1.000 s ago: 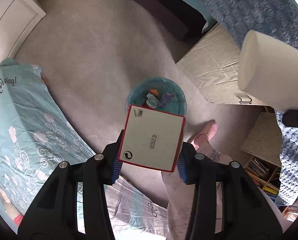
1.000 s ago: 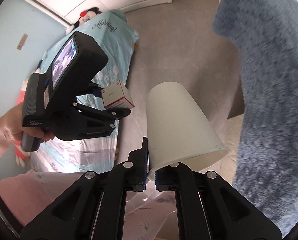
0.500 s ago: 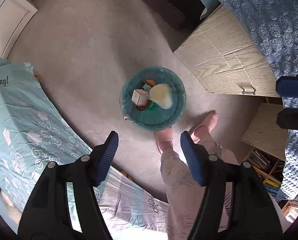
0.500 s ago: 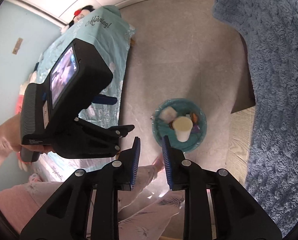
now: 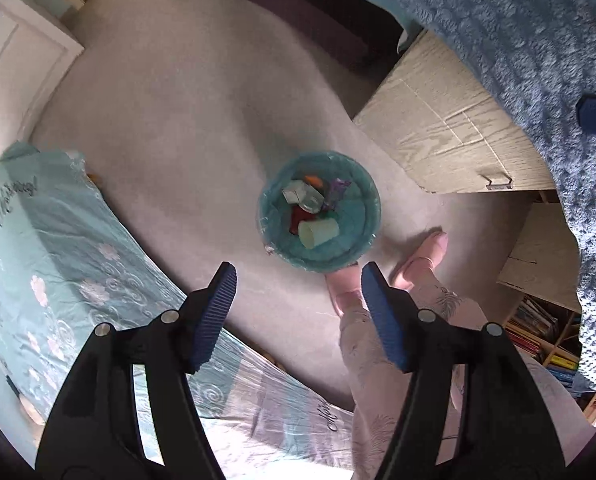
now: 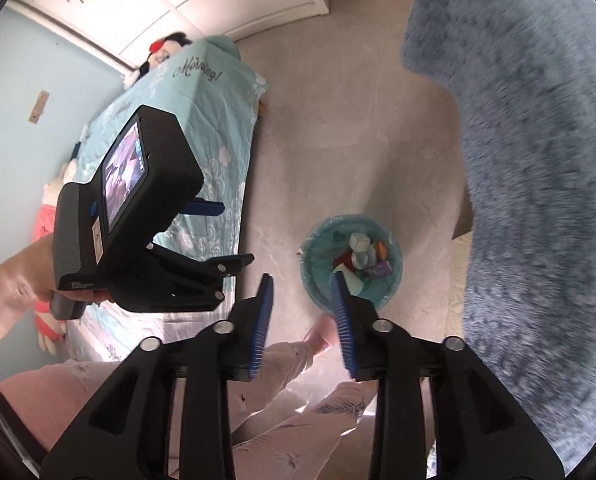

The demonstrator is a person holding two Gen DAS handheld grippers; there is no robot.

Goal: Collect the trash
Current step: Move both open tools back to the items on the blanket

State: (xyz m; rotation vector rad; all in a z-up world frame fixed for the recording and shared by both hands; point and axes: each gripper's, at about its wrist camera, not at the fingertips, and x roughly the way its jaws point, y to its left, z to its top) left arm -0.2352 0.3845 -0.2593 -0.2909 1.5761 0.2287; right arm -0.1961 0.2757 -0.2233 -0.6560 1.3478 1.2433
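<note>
A round teal-lined trash bin (image 5: 359,236) stands on the grey floor below both grippers; it also shows in the right wrist view (image 6: 317,264). Inside lie a white paper cup (image 5: 318,233) on its side, a small white box (image 5: 294,192), and red, orange and purple scraps. My left gripper (image 5: 296,292) is open and empty, high above the bin's near rim. My right gripper (image 6: 302,300) is open and empty, also high above the bin. The left gripper's body (image 6: 138,216) shows in the right wrist view.
A bed with a teal cover (image 5: 58,264) lies left of the bin. A wooden cabinet (image 5: 445,128) stands to the right under a blue fluffy blanket (image 5: 537,40). The person's pink-slippered feet (image 5: 421,256) stand beside the bin. Bookshelves (image 5: 537,332) sit at lower right.
One second ago the left gripper held the white box and the right held the paper cup. Both opened and the items dropped into the bin, where they now rest.
</note>
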